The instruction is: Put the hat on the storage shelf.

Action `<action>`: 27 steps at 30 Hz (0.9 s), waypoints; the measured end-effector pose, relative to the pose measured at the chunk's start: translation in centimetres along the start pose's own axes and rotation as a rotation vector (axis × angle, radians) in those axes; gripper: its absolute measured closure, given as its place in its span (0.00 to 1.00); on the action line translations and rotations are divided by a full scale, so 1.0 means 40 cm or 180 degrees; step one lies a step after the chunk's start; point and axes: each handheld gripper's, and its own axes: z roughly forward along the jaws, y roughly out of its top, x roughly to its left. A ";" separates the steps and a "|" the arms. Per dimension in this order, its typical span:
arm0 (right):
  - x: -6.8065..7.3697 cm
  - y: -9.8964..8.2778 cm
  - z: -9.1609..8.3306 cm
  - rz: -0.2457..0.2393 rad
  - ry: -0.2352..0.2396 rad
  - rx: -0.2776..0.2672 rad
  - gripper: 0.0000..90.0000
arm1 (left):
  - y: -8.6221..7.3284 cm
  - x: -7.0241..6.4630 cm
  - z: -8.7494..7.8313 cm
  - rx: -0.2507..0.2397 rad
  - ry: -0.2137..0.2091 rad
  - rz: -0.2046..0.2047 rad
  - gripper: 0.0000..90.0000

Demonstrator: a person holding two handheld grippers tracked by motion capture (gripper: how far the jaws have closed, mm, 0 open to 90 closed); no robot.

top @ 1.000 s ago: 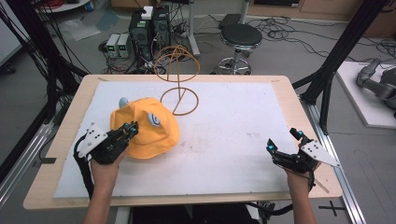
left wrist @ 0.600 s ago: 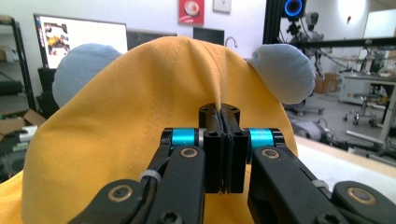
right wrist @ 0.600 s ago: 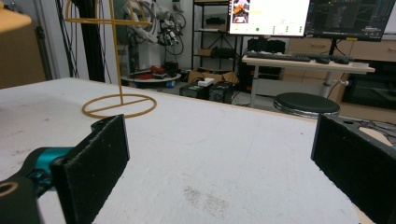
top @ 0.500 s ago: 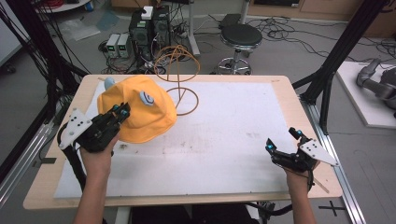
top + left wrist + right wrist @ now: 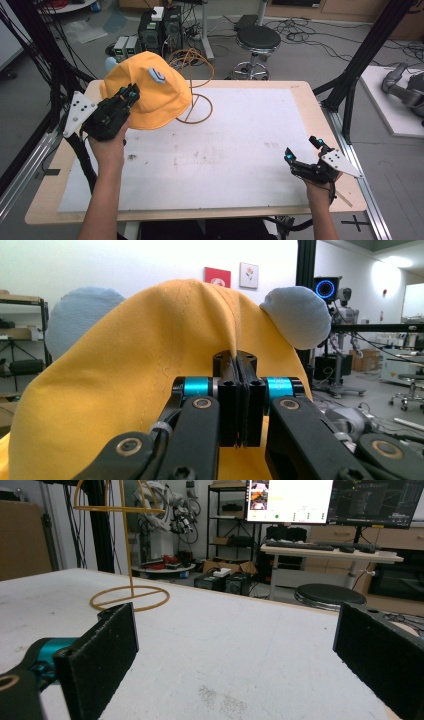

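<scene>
Yellow hat (image 5: 150,92) hangs in the air at the upper left of the high view, lifted above the far left corner of the counter (image 5: 300,95). The left tongs (image 5: 127,93) are clenched on a fold of its fabric; in the left gripper view the two jaws are pressed together with the yellow cloth pinched between them, and two pale blue round ears (image 5: 298,315) stand out at the top of the hat. Just right of the hat, a thin wire stand (image 5: 197,107) with a ring base rests on the white counter surface. The right tongs (image 5: 303,149) are released, jaws wide apart, low over the counter at the lower right of the high view, holding nothing.
</scene>
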 end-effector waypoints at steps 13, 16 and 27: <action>0.000 0.000 0.002 -0.0002 0.0004 -0.0013 0.04 | 0.023 0.009 0.087 -0.0079 0.0076 0.0012 0.98; 0.000 0.000 0.001 -0.0020 0.0008 -0.0024 0.04 | 0.029 0.009 0.106 -0.0095 0.0089 0.0023 0.98; 0.002 0.000 0.002 -0.0002 0.0015 -0.0045 0.04 | 0.056 -0.003 0.211 -0.0185 0.0112 0.0087 0.98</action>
